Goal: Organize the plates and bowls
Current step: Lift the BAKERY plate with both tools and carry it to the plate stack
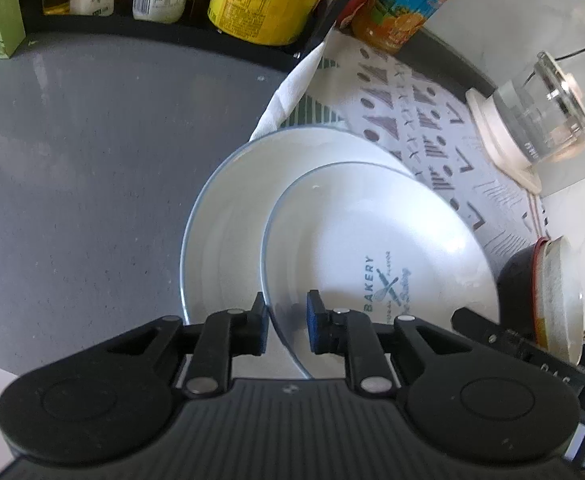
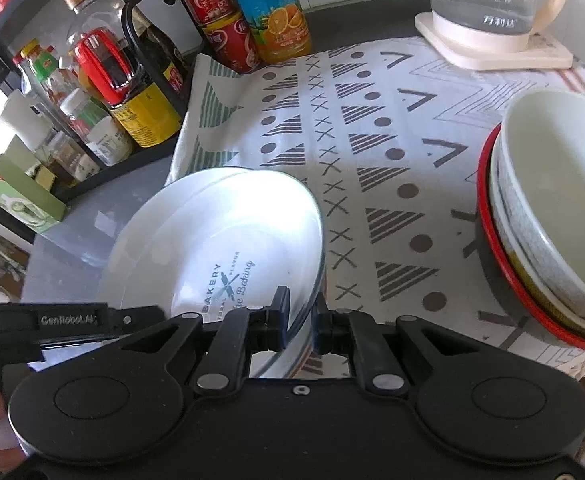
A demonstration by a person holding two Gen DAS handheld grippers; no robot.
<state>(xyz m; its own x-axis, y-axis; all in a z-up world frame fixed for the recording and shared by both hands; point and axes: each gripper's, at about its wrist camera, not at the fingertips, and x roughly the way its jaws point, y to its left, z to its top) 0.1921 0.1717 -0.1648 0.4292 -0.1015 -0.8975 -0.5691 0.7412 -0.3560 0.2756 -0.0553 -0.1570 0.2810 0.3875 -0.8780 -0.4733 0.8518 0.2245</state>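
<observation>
Two white plates with thin blue rims overlap. The upper plate (image 1: 372,240) carries a "BAKERY" print and sits tilted over the lower plate (image 1: 228,216). My left gripper (image 1: 288,324) straddles the upper plate's left rim, with a gap still showing beside one pad. My right gripper (image 2: 298,320) straddles the same plate's (image 2: 244,240) right rim, jaws close around it. The lower plate (image 2: 148,216) shows behind it. A stack of bowls (image 2: 552,216), white-grey ones inside a red-rimmed one, stands at the right on the patterned cloth (image 2: 372,140).
A black rack (image 2: 92,80) of sauce bottles and cans stands at the back left. A glass kettle (image 2: 488,0) on its cream base is at the back right. A green box (image 2: 20,196) sits left on the grey counter (image 1: 92,160).
</observation>
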